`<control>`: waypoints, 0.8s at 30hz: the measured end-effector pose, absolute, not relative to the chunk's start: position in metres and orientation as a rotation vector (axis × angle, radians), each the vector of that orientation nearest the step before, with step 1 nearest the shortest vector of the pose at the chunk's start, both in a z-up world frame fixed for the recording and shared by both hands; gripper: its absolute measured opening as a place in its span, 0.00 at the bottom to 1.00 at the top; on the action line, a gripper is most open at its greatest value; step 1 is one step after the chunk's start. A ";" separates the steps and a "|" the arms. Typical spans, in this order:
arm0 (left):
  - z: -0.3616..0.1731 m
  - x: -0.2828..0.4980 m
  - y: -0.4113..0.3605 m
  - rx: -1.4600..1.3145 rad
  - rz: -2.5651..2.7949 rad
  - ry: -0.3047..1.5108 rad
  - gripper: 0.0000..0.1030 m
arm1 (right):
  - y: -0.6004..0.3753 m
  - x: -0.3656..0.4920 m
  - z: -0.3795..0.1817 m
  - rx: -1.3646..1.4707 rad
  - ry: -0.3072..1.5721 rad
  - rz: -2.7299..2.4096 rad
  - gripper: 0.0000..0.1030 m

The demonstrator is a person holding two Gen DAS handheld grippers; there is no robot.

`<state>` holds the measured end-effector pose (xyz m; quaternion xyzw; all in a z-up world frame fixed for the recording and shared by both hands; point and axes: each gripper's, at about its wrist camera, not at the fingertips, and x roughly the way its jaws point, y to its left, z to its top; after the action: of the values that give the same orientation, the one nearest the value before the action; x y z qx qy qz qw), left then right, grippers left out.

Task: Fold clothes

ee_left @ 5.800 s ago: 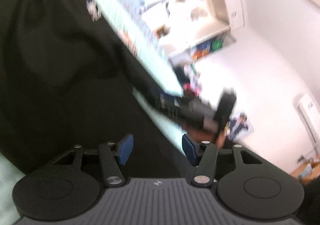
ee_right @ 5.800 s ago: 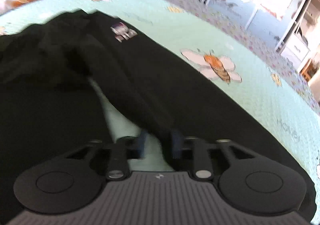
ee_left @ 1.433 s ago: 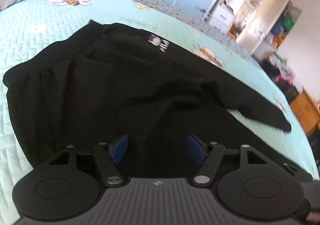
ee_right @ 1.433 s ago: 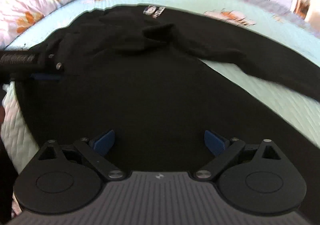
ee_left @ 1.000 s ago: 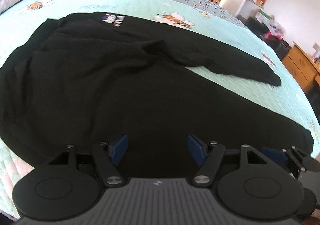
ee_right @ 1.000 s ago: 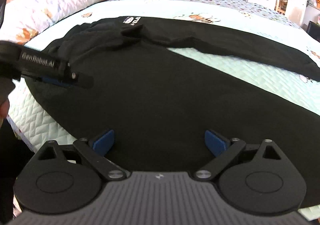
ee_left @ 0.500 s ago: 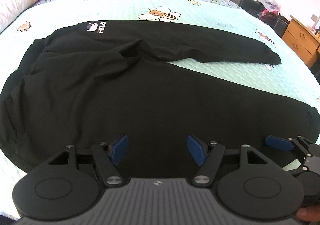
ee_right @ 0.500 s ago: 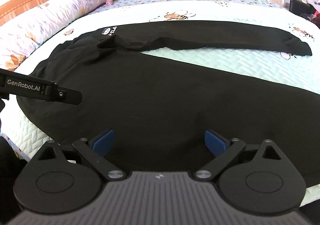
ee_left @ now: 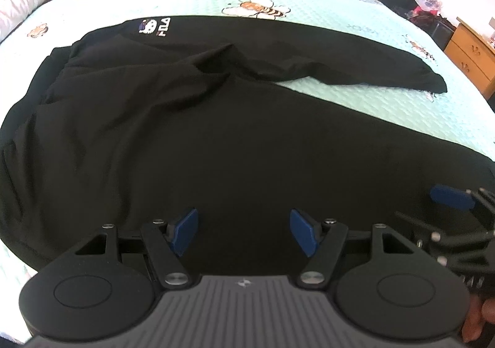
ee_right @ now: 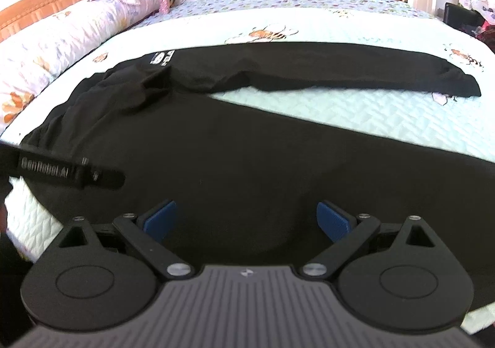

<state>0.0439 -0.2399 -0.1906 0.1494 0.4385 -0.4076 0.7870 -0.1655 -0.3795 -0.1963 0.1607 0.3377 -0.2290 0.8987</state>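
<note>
The bed [ee_left: 355, 106] with its pale green bee-print quilt stretches ahead of both claws. Black trousers [ee_left: 216, 131] lie spread flat on it, directly beneath and beyond the left claw [ee_left: 244, 232] and right claw [ee_right: 246, 219]. Both claws hover with fingers apart, gripping nothing. The white logo [ee_left: 154, 27] sits at the far left of the trousers.

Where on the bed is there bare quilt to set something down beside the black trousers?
Bare mint quilted bedspread shows in the wedge between the two legs of the black trousers, widening toward the cuffs, and in the broad strip beyond the far leg up to the bee print. The waist end near the floral bolster is crowded.
</note>
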 end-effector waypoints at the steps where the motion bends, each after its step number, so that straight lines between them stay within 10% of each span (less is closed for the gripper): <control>1: -0.191 0.044 -0.239 0.323 -0.879 0.947 0.67 | -0.382 -0.164 -0.198 0.336 0.704 -0.479 0.94; 24: -0.179 0.040 -0.235 0.299 -0.896 0.931 0.67 | -0.358 -0.171 -0.217 0.226 0.737 -0.492 0.96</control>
<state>0.0400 -0.2347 -0.1793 0.1386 0.4323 -0.4161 0.7879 -0.1712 -0.3582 -0.2165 0.1092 0.3557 -0.2374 0.8973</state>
